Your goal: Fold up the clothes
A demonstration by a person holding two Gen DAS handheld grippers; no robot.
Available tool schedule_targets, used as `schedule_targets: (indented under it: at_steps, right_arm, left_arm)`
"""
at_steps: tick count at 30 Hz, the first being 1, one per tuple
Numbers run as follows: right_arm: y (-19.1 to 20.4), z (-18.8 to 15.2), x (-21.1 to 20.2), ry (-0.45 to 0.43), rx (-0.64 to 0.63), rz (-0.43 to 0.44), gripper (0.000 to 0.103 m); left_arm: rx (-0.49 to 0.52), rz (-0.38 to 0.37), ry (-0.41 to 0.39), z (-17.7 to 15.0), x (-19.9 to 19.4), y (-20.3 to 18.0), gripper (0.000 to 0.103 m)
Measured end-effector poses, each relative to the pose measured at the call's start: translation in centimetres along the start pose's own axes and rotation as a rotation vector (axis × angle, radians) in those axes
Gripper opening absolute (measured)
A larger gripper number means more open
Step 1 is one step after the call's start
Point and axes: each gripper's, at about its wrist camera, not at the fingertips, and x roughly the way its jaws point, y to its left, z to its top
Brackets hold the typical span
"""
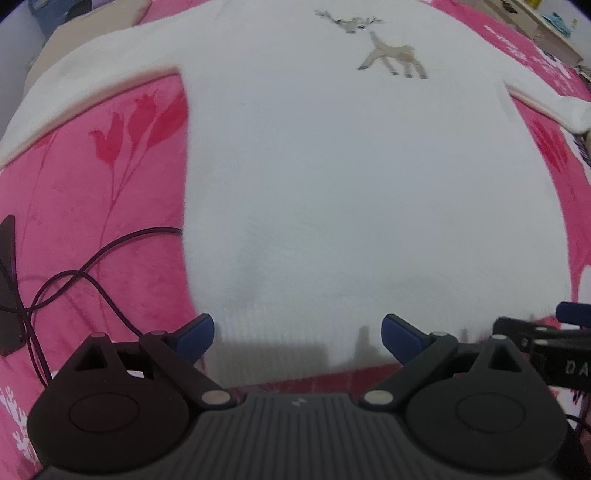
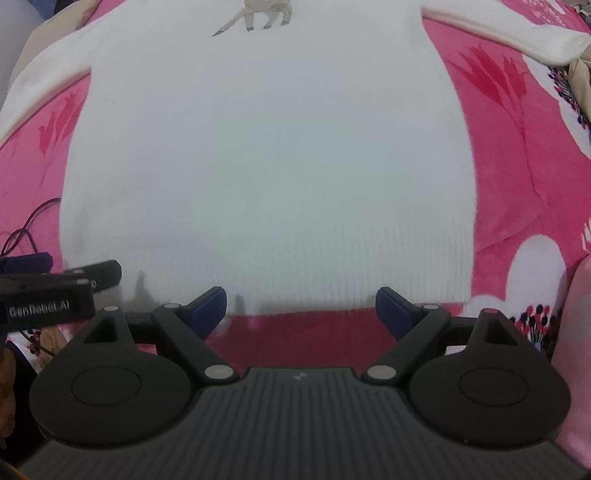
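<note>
A white knit sweater [image 1: 351, 177] with beige deer motifs [image 1: 395, 57] lies flat, front up, on a pink floral blanket [image 1: 92, 206], sleeves spread to both sides. The same sweater [image 2: 266, 166] fills the right wrist view. My left gripper [image 1: 297, 332] hovers over the ribbed hem near its left part, jaws wide open, nothing between the blue pads. My right gripper [image 2: 301, 304] hangs above the hem further right, also open and empty. Each gripper shows at the edge of the other's view: the right gripper [image 1: 576, 314] and the left gripper [image 2: 26, 264].
A dark cable [image 1: 92, 266] loops over the blanket left of the sweater, beside a black object [image 1: 9, 288] at the frame edge. Furniture with small items [image 1: 546, 26] stands beyond the bed at top right. Beige cloth [image 2: 581, 77] lies at the right sleeve end.
</note>
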Motion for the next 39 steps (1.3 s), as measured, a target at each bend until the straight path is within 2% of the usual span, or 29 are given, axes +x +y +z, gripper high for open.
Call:
schedule_targets:
  at_steps: [6,24,39]
  right_arm:
    - [0.3,-1.0,-1.5,-0.037,-0.004,-0.007,0.088]
    - [0.7,-1.3,-1.8,-0.041,-0.021,-0.017,0.088]
    - [0.5,-1.6,-2.0,-0.047,-0.016,-0.015,0.088]
  left_arm:
    - [-0.008,0.006,-0.012,-0.5,-0.7,0.1,0.092]
    - [-0.029,-0.004,0.016,-0.4,-0.1,1.0,0.092]
    - [-0.015,-0.001,0.005,-0.5,-0.4,0.5,0.092]
